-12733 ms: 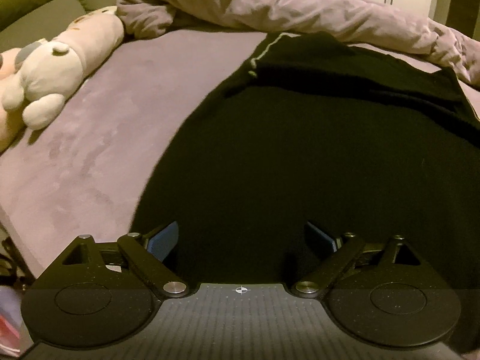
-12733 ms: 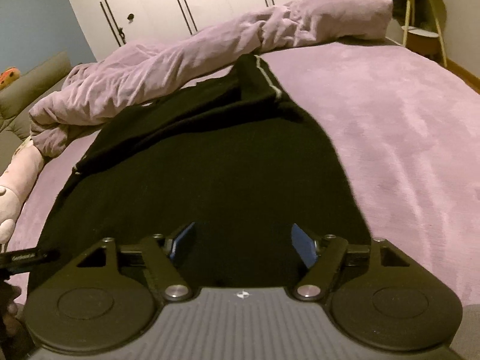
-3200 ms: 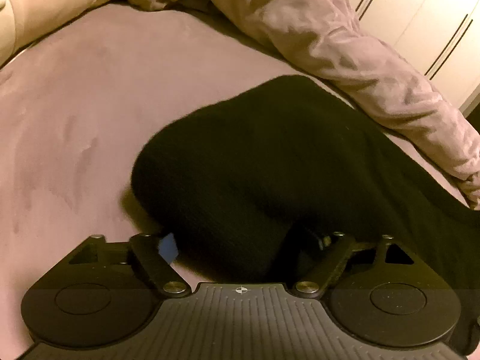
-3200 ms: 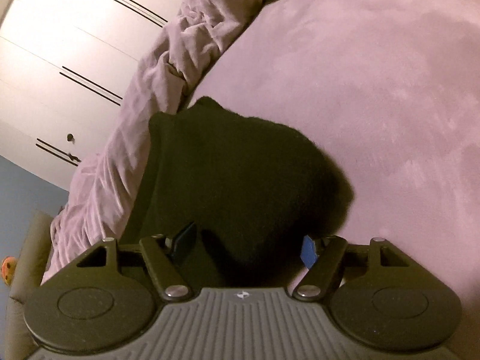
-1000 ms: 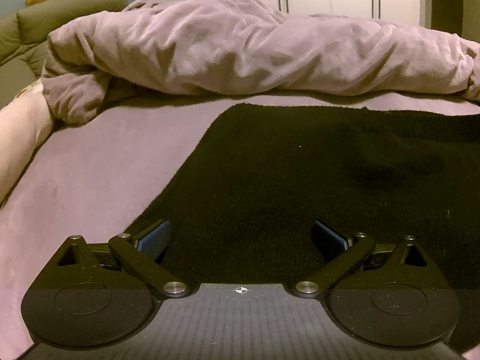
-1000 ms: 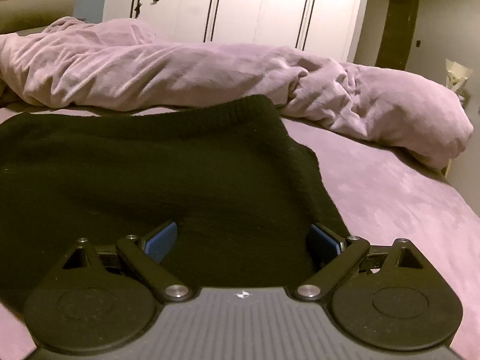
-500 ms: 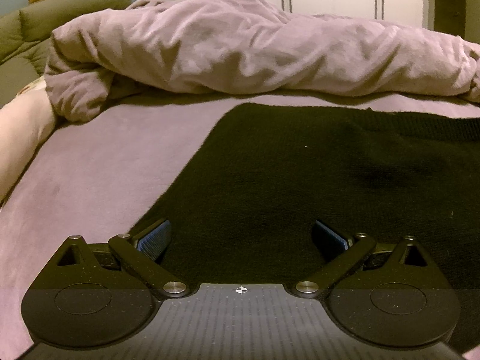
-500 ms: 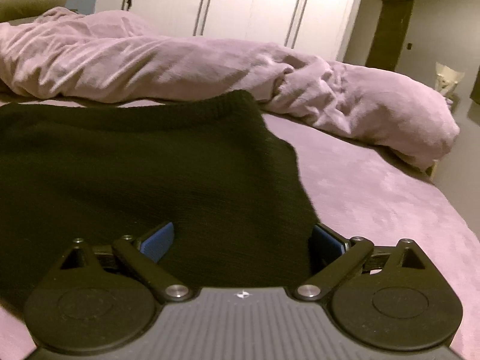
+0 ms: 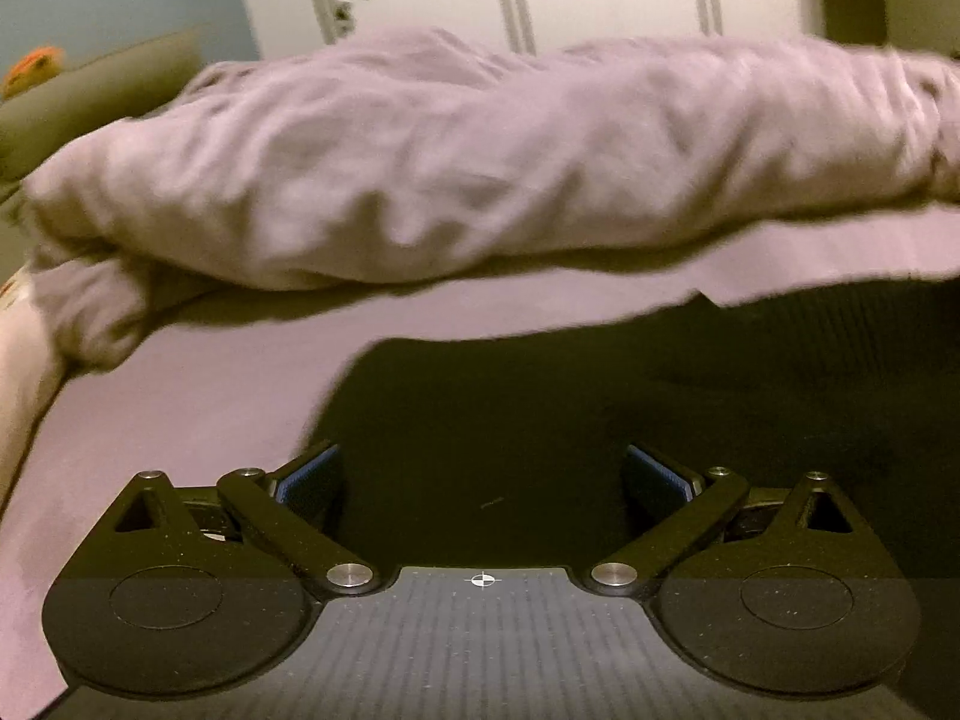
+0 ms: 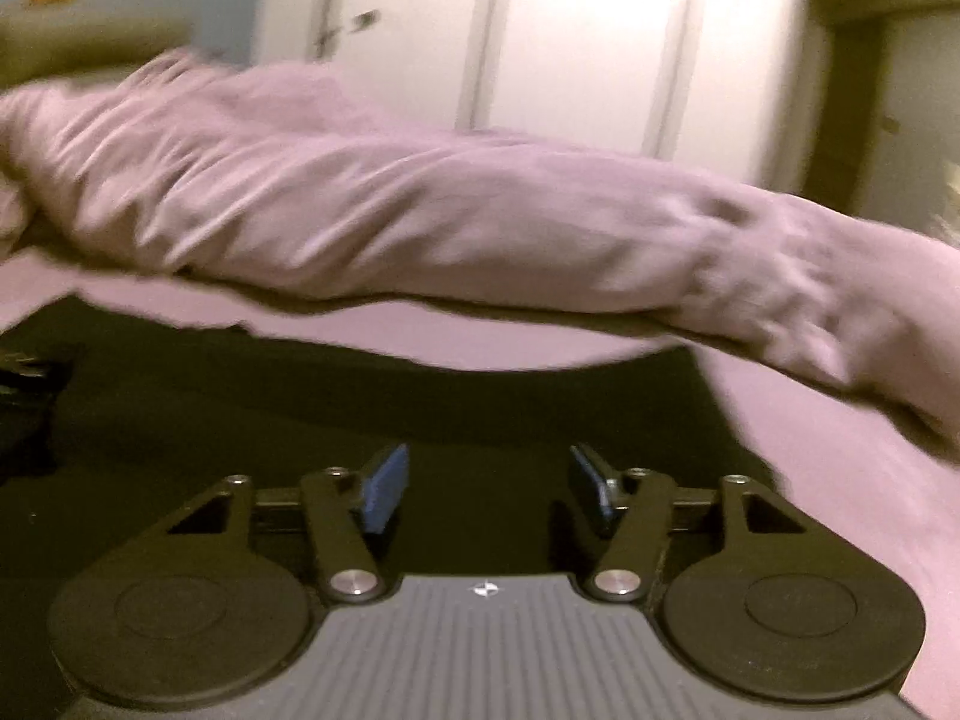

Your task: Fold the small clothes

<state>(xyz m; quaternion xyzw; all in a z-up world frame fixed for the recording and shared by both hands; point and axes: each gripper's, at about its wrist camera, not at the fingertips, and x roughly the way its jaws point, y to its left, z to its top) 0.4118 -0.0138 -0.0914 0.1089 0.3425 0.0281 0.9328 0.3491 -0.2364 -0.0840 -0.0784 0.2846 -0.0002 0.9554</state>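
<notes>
The black knit garment (image 9: 540, 420) lies flat on the bed (image 9: 180, 420) and fills the lower middle of both wrist views; its far edge runs across the middle of each frame, with a bare strip of purple bed cover beyond it. In the left wrist view the left gripper (image 9: 483, 480) stands with its jaws wide over the garment's near left part, dark cloth lying under the gap and no pad seen pressing it. In the right wrist view the right gripper (image 10: 483, 489) is closing its jaws; black cloth lies between them, but the blur and the dark knit hide whether the pads bite yet.

The risk, as I judge it, is uneven hold: if one side pinches only the top layer or misses the edge, the lifted fold would sag or skew and leave a crooked crease. The thick knit could also slip out of a shallow pinch.

Beyond the garment a rumpled purple duvet (image 9: 480, 168) lies across the upper half of the frames, near its far edge, leaving little room to carry a fold that way. White wardrobe doors (image 10: 570, 42) stand behind.
</notes>
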